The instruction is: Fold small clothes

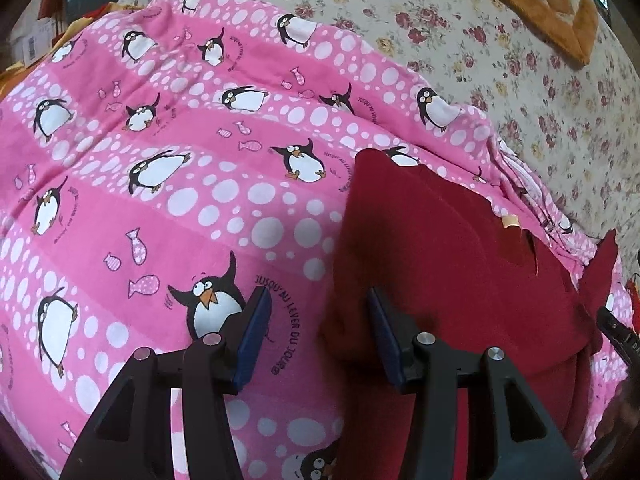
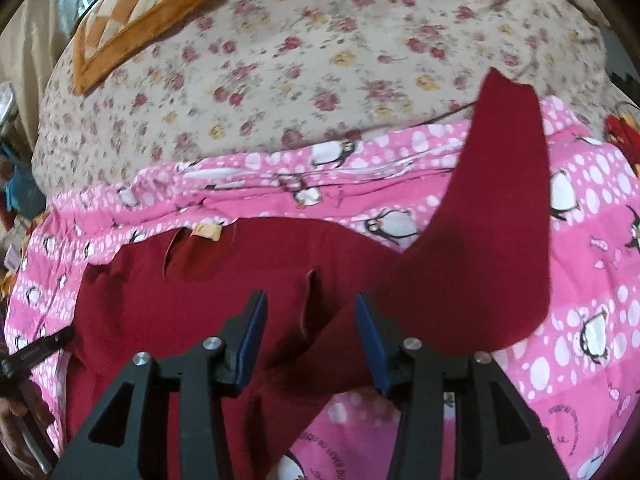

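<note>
A small dark red garment lies on a pink penguin-print sheet. In the left wrist view my left gripper is open, its fingers straddling the garment's left edge. In the right wrist view the garment lies flat with a yellow neck label, and one sleeve stretches up and to the right. My right gripper is open just above the garment where the sleeve joins the body, holding nothing.
A floral bedcover lies beyond the pink sheet. An orange checked cushion sits at the far left of it. The other gripper's tip shows at the right edge of the left wrist view.
</note>
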`<state>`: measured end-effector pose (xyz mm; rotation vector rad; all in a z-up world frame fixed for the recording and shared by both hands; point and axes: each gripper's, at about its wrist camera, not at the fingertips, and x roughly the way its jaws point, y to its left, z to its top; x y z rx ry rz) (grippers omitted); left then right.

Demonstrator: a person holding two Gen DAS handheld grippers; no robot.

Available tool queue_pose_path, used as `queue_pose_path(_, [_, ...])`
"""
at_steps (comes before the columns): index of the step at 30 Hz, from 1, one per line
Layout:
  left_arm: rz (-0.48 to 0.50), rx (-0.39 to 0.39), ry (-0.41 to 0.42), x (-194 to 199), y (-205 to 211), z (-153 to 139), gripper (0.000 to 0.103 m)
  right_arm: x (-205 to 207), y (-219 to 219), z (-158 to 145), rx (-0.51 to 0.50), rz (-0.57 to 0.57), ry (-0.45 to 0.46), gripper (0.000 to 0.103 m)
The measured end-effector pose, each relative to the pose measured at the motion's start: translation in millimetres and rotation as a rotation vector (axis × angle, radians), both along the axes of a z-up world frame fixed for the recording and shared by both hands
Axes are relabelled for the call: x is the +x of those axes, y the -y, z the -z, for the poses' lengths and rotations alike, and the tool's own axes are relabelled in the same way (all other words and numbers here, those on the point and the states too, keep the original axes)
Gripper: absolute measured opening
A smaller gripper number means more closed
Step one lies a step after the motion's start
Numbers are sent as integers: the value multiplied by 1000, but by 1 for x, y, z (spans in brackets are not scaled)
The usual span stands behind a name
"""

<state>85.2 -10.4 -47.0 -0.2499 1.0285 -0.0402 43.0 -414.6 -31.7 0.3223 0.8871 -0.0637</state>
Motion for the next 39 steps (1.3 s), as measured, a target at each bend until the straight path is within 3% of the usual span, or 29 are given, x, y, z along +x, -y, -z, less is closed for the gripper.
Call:
queue_pose_path(4, [-2,-9,5,0,-1,1,30,22,-23,17,-74,-70,-63,45])
queue_pose_path(6, [-3,-20,6,-1,-2,0,30,32,-28,27,-108,-80,-103,12])
queue_pose_path(10, [0,-32,-2,1,-3,1,30,28,-24,28,-154,-58,-73,9])
queue_pose_path(14, [-2,-21,-4,1,1,1,31,27,-21,42,-177,-65,-99,9])
queue_pose_path(16, [-6,-30,-1,0,0,-1,31,22,-15,31,-126,-53,-82,12])
queue_pose_path(19, [-18,-62,25,-5,-5,-9,31,10,7,15,0,1,-52,26])
queue_pose_path(22, [-3,-81,94,-13,-4,-23,31,-10,34,1,0,79,-28,43])
queue_pose_path(26, [37,-77,170,-20,6,-37,31,-22,70,-5,12,154,-39,45])
queue_pose_path(30, [69,-106,195,-22,12,-42,31,-14,85,-1,33,189,-43,55])
queue_pose_path(33, [70,-96,185,-19,14,-39,31,9,84,8,22,188,-67,61])
queue_pose_path(39, [60,-108,148,-13,12,-30,31,53,91,33,-42,245,-140,61])
